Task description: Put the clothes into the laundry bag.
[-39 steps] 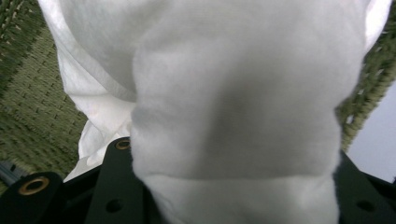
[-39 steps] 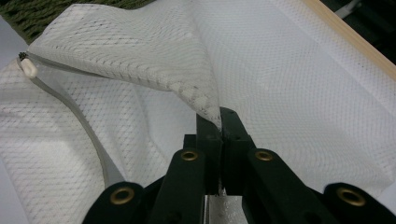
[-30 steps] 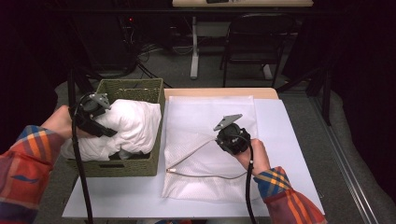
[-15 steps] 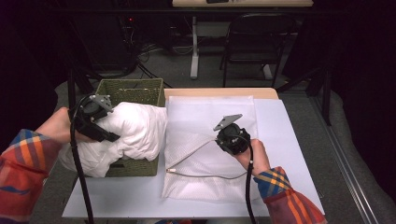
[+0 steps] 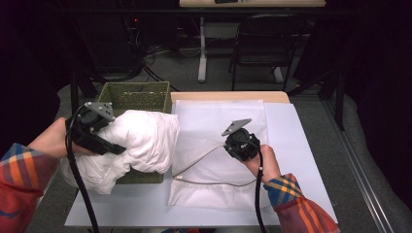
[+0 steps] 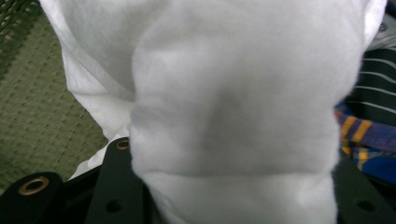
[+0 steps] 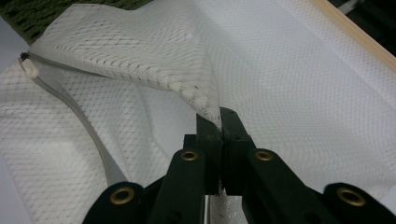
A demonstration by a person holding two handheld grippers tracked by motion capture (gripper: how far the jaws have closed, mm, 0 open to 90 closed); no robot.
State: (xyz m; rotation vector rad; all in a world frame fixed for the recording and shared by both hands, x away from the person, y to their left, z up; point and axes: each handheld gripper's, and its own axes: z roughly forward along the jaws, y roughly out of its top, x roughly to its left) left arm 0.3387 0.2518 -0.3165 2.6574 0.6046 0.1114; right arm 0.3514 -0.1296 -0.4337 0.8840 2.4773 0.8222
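A bulky white cloth bundle (image 5: pixel 143 143) hangs over the right rim of the green woven basket (image 5: pixel 136 94). My left gripper (image 5: pixel 116 148) is shut on it; in the left gripper view the white cloth (image 6: pixel 233 107) bulges between the black jaws and hides their tips. A white mesh laundry bag (image 5: pixel 218 121) lies flat on the table to the right. My right gripper (image 7: pixel 215 122) is shut on the edge of the bag's upper layer and holds it raised, so the zippered mouth (image 5: pixel 194 165) gapes toward the basket. The zipper's end (image 7: pixel 28 65) shows at the upper left.
The bag rests on a white sheet (image 5: pixel 301 160) that covers a wooden table (image 5: pixel 228 96). The basket stands at the sheet's left end. A striped fabric (image 6: pixel 373 70) shows behind the bundle. A dark chair (image 5: pixel 265 43) and table legs stand on the floor beyond.
The left gripper has lifted the white bundle out of the basket, up and to the right toward the bag. The right gripper has kept still with the bag's edge.
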